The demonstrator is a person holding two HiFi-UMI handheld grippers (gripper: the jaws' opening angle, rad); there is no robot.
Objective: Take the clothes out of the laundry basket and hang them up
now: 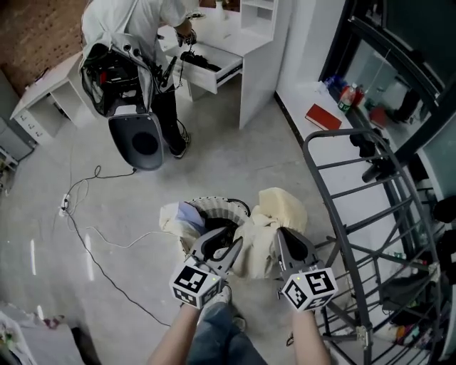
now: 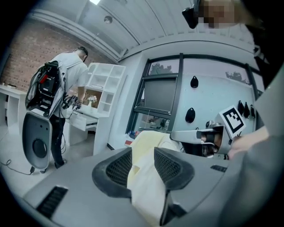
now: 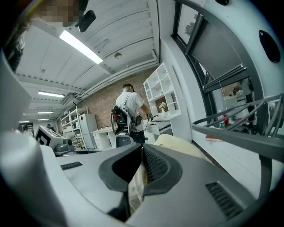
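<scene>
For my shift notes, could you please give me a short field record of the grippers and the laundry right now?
left gripper: fingers closed on the pale yellow garment
right gripper: fingers pinched shut on the same garment
garment: bunched between both grippers, over the laundry basket's right rim
laundry basket: white, on the floor, more clothes inside
drying rack: grey metal, right of the basket
other person: white top, at an open white drawer
</scene>
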